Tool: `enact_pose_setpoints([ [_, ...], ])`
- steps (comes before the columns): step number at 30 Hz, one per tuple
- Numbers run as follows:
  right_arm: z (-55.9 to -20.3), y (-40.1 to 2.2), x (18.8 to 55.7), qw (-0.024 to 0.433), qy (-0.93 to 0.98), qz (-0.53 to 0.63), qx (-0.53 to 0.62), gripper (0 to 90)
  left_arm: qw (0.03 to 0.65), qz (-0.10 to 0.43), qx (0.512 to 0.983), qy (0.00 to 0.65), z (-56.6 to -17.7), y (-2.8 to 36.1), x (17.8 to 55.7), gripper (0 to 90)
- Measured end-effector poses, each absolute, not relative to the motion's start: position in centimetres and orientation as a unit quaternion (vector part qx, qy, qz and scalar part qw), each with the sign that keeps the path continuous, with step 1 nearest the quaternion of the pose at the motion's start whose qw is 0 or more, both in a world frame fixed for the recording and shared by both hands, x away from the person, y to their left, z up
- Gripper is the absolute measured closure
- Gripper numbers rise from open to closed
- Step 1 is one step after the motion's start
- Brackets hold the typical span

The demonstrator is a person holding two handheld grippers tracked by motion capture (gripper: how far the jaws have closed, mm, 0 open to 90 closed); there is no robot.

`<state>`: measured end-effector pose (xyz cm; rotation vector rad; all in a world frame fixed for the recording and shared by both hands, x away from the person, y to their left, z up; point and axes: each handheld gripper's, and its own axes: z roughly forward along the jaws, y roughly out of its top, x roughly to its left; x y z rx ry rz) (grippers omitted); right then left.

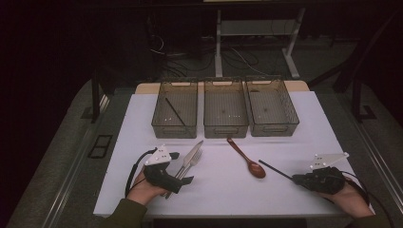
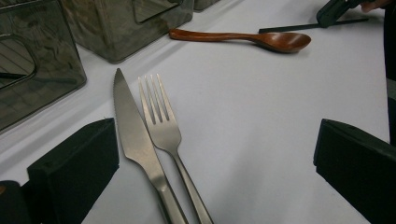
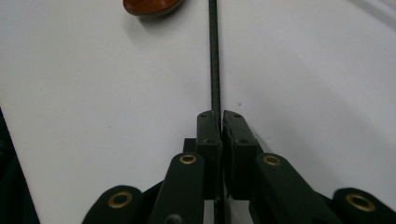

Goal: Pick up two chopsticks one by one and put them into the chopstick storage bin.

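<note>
**Jaws clenched on a black chopstick at the near right of the desk**

Jaws of the right gripper [image 3: 220,122] are pressed together on a thin black chopstick [image 3: 214,56], which runs out from them over the white desk [image 1: 223,190] toward the wooden spoon [image 1: 247,158]; jaws of the left gripper [image 2: 210,168] stand wide apart, released, either side of a knife [image 2: 135,140] and fork [image 2: 161,126] that lie side by side.

From the right gripper view, the pinch itself is plain, along with the spoon's bowl at the top edge; the left gripper view gives the knife's serrated edge and the fork's four tines, with the spoon and the right gripper farther off; the high view alone takes in three clear bins [image 1: 225,108] in a row at the far side, the left bin [image 1: 174,109] holding another black stick [image 1: 175,112].

White sheet covers the desk; the room beyond is dark, with cables on the floor.
</note>
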<state>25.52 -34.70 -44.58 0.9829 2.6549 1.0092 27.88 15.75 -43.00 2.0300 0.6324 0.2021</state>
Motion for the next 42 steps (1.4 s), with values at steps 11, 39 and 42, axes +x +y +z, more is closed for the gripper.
enact_pose_setpoints([
  [11, -44.4, -34.9, 25.7, 0.075, 0.879, 0.346, 0.319, 85.1, 0.483, 0.084, 0.832, 0.257, -43.0, 15.8, 27.9, 0.0],
  [39, -41.9, -34.7, 26.5, 0.076, 0.856, 0.404, 0.314, 85.1, 0.48, 0.084, 0.835, 0.257, -43.0, 15.7, 27.9, 0.0],
  [42, -41.5, -34.3, 26.9, 0.077, 0.854, 0.408, 0.313, 85.1, 0.48, 0.085, 0.834, 0.257, -42.9, 15.7, 27.9, 0.0],
])
